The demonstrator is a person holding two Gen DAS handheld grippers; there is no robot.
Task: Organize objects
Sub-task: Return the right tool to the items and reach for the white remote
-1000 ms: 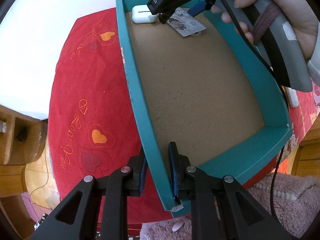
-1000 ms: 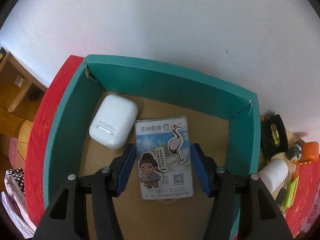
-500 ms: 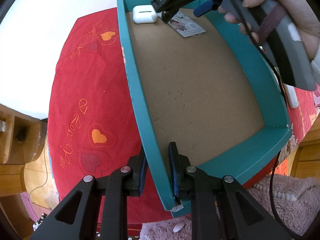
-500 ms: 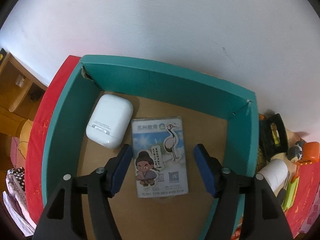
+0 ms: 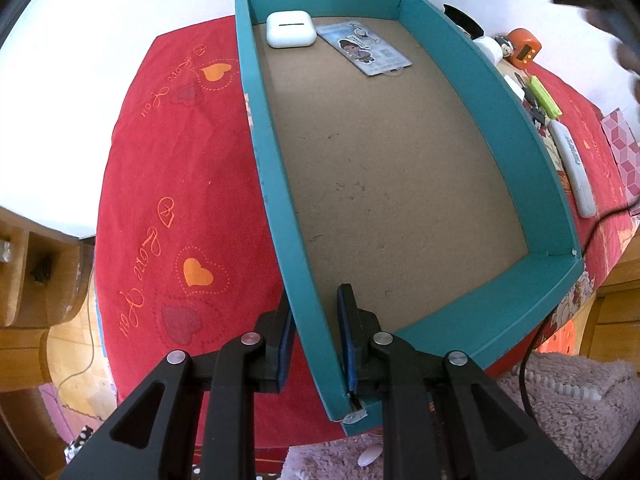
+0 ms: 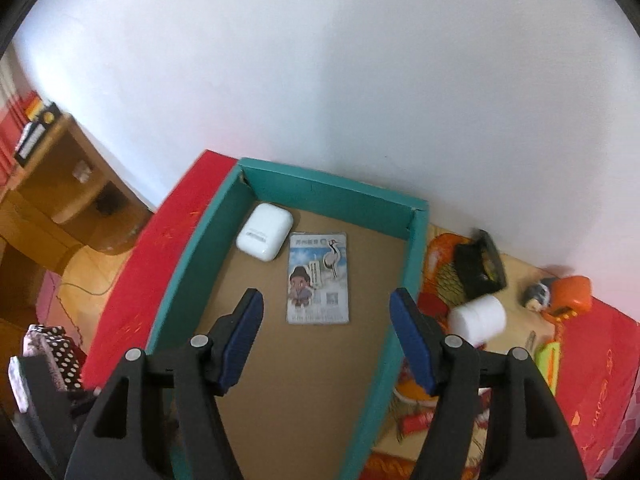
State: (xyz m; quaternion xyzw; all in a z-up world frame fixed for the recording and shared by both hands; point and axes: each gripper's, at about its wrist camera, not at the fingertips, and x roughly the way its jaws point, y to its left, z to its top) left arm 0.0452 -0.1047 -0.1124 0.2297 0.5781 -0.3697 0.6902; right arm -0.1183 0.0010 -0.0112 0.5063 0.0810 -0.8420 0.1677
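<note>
A teal cardboard box (image 5: 264,152) lies on the red cloth. My left gripper (image 5: 315,296) is shut on the box's left wall near the front corner, one pad outside and one inside. On the brown floor at the far end lie a white earbud case (image 5: 289,29) and, beside it, a cartoon card (image 5: 365,49). In the right wrist view my right gripper (image 6: 327,295) hangs open high above the card (image 6: 318,278), nothing between its pads; the earbud case (image 6: 264,237) sits left of the card. In the left wrist view, the right gripper shows only as a blur at the top right.
Right of the box lie a black case (image 6: 480,266), a white roll (image 6: 478,317), an orange gadget (image 6: 568,294), a green item (image 5: 544,96) and a long white device (image 5: 572,164). A wooden shelf (image 6: 52,168) stands left, with a white wall behind.
My right gripper spread its jaws wider and rose up and back from the card, which stays flat in the box. It has left the left wrist view almost fully. The left gripper kept its grip.
</note>
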